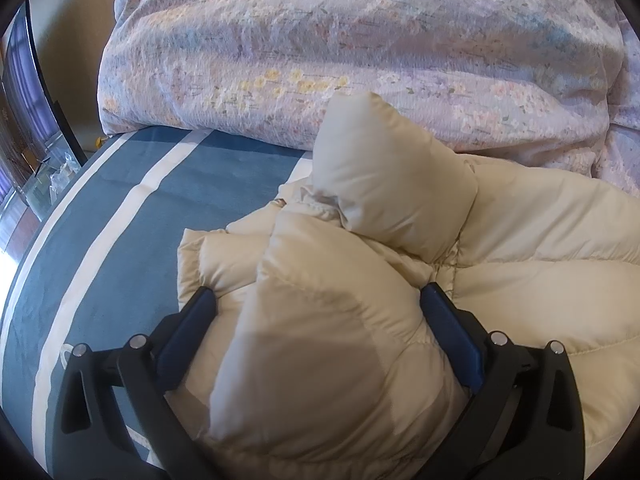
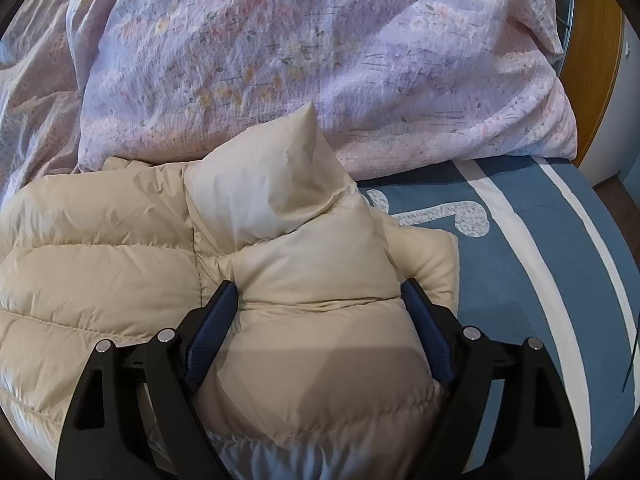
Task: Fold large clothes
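jacket (image 1: 520,240): cream puffer, lies across bed, collar toward floral duvet (image 1: 320,40)
left gripper (image 1: 318,296): pinching jacket fold
right gripper (image 2: 318,290): pinching jacket fold
surface: blue white-striped blanket (image 2: 520,280)

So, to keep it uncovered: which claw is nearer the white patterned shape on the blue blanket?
Right. The right claw grips the puffer jacket, the white shape just ahead-right of it; the left claw grips the jacket's opposite side, shape outside its view.

The right gripper (image 2: 319,298) clasps a puffy fold of the cream quilted down jacket (image 2: 120,248) between its blue-padded fingers (image 2: 214,328). The jacket lies on a blue, white-striped blanket (image 2: 520,280), apparently touching the crumpled pink floral duvet (image 2: 320,60) behind.
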Motion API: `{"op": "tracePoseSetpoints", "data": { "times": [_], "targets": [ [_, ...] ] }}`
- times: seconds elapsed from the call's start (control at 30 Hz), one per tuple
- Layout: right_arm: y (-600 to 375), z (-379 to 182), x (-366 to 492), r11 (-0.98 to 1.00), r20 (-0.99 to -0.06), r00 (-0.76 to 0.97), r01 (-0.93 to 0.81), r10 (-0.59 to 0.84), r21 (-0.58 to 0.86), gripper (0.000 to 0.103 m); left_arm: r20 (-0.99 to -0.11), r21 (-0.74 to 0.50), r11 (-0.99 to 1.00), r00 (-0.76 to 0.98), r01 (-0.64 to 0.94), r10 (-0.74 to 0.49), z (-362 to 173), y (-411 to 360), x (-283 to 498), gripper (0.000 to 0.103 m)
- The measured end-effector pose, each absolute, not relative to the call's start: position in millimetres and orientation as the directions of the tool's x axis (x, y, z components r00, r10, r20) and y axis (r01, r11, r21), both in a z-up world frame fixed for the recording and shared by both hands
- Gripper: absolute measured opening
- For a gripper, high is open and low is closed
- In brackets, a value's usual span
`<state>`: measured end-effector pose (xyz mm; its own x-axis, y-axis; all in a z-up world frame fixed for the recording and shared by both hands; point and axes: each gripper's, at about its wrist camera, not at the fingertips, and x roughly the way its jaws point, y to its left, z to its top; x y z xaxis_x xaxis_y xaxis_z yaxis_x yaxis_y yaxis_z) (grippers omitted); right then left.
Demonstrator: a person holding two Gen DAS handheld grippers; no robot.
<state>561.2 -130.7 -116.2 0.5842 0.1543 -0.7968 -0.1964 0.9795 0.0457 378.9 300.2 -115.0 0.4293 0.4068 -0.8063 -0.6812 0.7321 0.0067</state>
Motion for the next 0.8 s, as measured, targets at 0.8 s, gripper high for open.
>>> {"op": "tracePoseSetpoints", "data": {
  "times": [0.8],
  "targets": [
    [-201,-110,512,0.838,-0.774,0.322,-0.249,0.545,0.487,0.074,-0.801,-0.411,0.668,0.595,-0.621,0.06,-102,311,259,0.095]
  ]
}}
